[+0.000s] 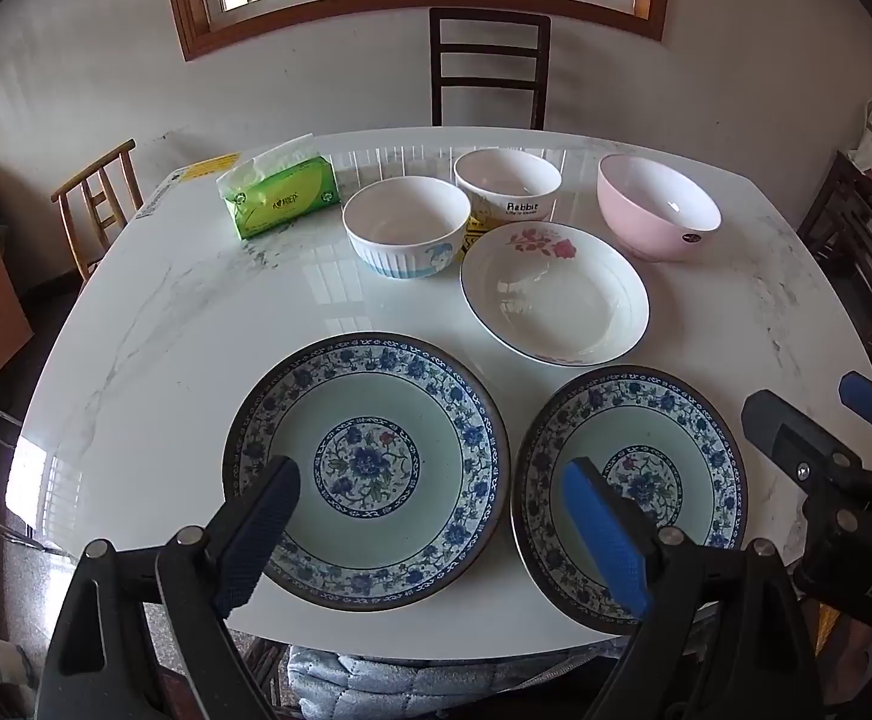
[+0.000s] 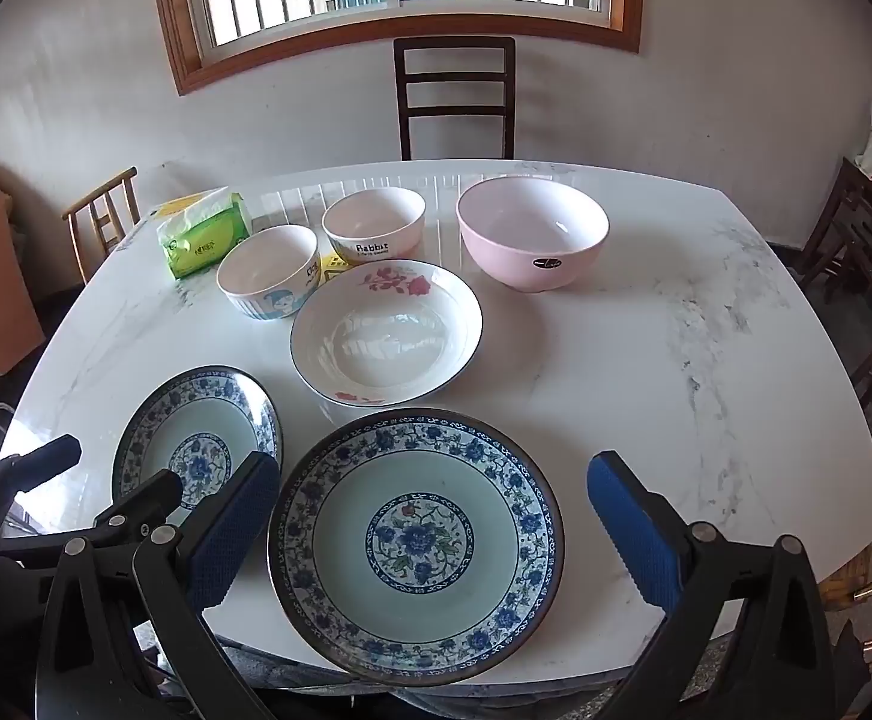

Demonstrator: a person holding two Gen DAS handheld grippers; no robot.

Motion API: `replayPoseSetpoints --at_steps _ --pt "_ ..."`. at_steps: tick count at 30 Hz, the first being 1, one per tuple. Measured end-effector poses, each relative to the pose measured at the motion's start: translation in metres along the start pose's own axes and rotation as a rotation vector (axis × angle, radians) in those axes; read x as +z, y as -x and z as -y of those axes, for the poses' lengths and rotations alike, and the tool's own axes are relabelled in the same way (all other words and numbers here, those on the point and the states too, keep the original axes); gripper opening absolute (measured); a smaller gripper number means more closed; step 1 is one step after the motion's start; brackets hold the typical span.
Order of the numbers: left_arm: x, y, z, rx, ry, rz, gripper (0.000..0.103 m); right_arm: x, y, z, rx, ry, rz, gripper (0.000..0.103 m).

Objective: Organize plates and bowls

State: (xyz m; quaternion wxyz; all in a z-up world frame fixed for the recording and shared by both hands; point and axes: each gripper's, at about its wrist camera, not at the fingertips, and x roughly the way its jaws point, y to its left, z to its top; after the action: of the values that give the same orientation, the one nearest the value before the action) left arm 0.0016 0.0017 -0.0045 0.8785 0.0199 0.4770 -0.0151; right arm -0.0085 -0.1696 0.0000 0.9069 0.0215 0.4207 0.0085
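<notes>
Two blue-flowered plates lie side by side at the table's near edge: the left plate (image 1: 375,402) (image 2: 195,420) and the right plate (image 1: 676,420) (image 2: 417,462). My left gripper (image 1: 432,534) hovers open above the left plate, holding nothing. Open and empty too, my right gripper (image 2: 432,531) hangs over the right plate. Behind them sit a white rose plate (image 1: 556,294) (image 2: 384,336), a striped cartoon bowl (image 1: 405,225) (image 2: 267,270), a "Rabbit" bowl (image 1: 506,183) (image 2: 374,222) and a pink bowl (image 1: 658,204) (image 2: 532,228).
A green tissue pack (image 1: 279,195) (image 2: 204,234) lies at the back left of the white marble table (image 1: 195,330) (image 2: 676,390). Chairs stand at the far side (image 2: 454,96) and far left (image 1: 99,204). Dark furniture lines the right.
</notes>
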Motion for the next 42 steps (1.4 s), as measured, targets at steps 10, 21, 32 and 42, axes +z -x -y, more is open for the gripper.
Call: replayPoseSetpoints --at_steps 10,21,32,42 --pt "-0.0008 -0.0009 0.0006 -0.002 -0.010 -0.004 0.092 0.0012 -0.0014 -0.0018 0.000 0.002 0.000 0.099" --pt "-0.0014 -0.0016 -0.0001 0.001 -0.013 -0.005 0.092 0.0002 0.0002 -0.0010 0.001 0.002 -0.004 0.097" --pt "-0.0018 -0.0016 -0.0008 0.007 -0.012 -0.003 0.092 -0.0013 -0.0039 -0.0009 0.002 0.002 -0.006 0.094" --pt "-0.0022 -0.0028 -0.0034 0.013 -0.002 -0.004 0.092 -0.0018 -0.0044 -0.0011 0.002 0.003 -0.009 0.091"
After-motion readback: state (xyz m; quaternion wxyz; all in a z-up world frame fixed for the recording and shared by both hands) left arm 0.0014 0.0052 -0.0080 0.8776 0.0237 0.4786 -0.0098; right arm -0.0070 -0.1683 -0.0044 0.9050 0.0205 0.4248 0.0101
